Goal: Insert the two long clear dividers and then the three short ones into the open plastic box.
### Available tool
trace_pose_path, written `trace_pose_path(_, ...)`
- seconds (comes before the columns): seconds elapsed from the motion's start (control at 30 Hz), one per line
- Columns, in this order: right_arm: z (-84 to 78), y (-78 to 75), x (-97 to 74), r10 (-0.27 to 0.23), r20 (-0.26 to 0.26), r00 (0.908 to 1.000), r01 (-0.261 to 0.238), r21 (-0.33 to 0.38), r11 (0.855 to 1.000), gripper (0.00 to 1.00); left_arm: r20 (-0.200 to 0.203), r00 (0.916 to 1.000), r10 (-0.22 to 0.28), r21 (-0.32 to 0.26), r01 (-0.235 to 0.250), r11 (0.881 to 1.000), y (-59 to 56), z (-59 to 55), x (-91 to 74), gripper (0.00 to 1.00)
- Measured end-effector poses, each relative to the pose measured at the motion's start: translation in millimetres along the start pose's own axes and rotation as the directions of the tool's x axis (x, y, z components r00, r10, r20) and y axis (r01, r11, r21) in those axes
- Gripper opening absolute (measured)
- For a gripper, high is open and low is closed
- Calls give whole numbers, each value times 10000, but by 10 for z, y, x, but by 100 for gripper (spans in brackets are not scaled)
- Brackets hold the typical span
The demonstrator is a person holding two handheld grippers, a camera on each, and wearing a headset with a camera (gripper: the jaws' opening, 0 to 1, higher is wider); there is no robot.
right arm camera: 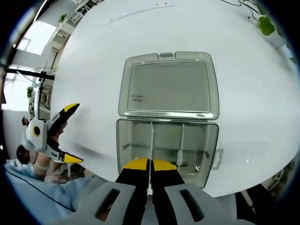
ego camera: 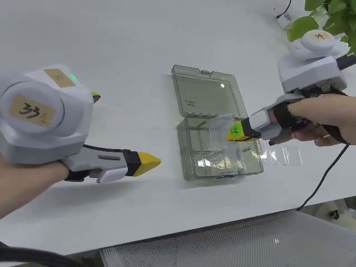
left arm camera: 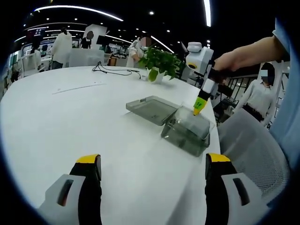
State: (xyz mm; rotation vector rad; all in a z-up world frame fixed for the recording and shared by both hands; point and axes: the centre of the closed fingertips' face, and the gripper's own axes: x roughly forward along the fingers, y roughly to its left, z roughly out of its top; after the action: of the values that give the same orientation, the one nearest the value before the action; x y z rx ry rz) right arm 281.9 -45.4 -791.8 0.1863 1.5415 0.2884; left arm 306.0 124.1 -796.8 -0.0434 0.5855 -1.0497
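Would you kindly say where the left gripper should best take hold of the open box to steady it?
Probably the box by its left wall, jaws straddling it from above on the left: that thin upright rim faces the open left gripper, the lid lies flat behind, and the right gripper holds a divider at the right.

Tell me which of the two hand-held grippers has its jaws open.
The left hand-held gripper: its yellow-tipped jaws stand wide apart, while the right hand-held gripper is shut on a clear divider above the open box.
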Motion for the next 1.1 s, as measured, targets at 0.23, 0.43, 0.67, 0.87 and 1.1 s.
trace_pose_path(0.23,-3,11,-1,-99,-68,9999,98,-151,9998,2,14,10000,-54,0,54,10000,-3,6,12,94)
trace_pose_path(0.43,-10,36,-4,-137,-129,9998,134,-256,9996,2,59,10000,-36,3,36,10000,1,17,12,94)
trace_pose_path(0.67,15,26,-21,-179,-327,9993,172,-222,9996,2,83,10000,4,-26,-4,10000,14,8,-3,94)
trace_pose_path(0.87,25,6,-5,-203,-568,9982,185,-309,9994,2,101,9999,21,-92,-20,10000,23,0,-9,93)
trace_pose_path(1.1,24,15,26,-346,-716,9968,327,-280,9991,2,120,9999,61,-172,-59,9998,42,-20,-24,93)
